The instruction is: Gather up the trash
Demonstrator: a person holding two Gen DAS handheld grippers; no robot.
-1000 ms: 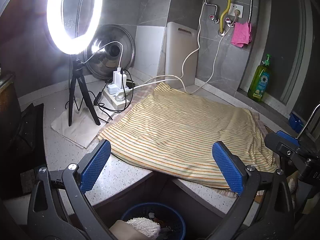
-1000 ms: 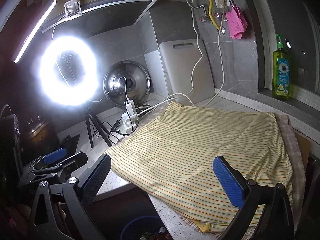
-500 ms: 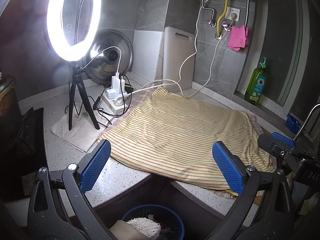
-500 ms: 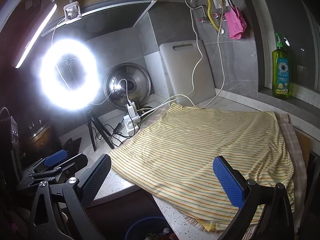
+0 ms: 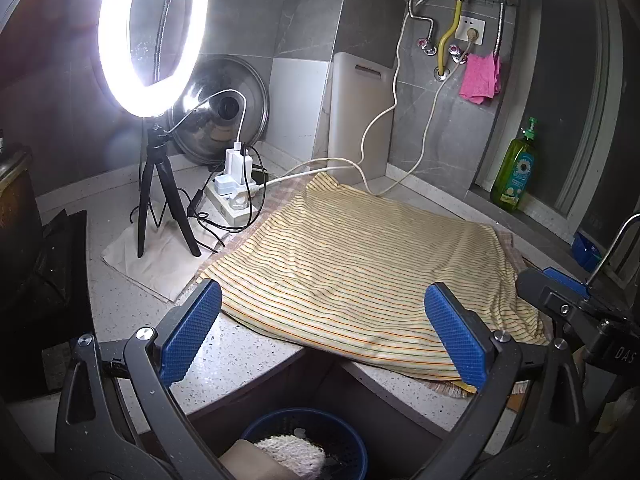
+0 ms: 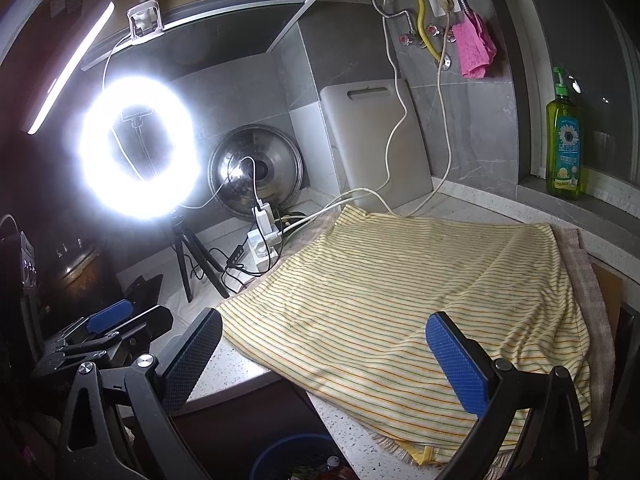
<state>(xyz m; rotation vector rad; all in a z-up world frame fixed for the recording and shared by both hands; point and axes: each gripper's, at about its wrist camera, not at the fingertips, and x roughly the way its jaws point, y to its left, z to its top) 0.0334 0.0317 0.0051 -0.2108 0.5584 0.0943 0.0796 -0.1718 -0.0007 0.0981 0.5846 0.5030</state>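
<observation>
My left gripper [image 5: 324,334] is open with nothing between its blue pads, held over the counter's front edge. Below it stands a blue mesh trash bin [image 5: 344,436] holding some rubbish, with a fuzzy cream cuff and sleeve [image 5: 288,454] in front of it. My right gripper [image 6: 324,358] is also open and empty, above the near edge of a yellow striped cloth [image 6: 400,300]. The bin's rim [image 6: 280,454] shows at the bottom of the right wrist view. Each gripper appears in the other's view: right gripper [image 5: 552,280], left gripper [image 6: 120,316]. I see no loose trash on the cloth.
A lit ring light [image 5: 152,36] on a black tripod [image 5: 160,200] stands at the back left beside a power strip [image 5: 232,196] with cables. A pot lid [image 5: 224,116] and cutting board [image 5: 360,120] lean on the wall. A green soap bottle [image 5: 516,172] stands on the sill.
Both views have shifted only slightly, with the scene drifting a little. Both grippers stayed open and nothing was picked up or let go.
</observation>
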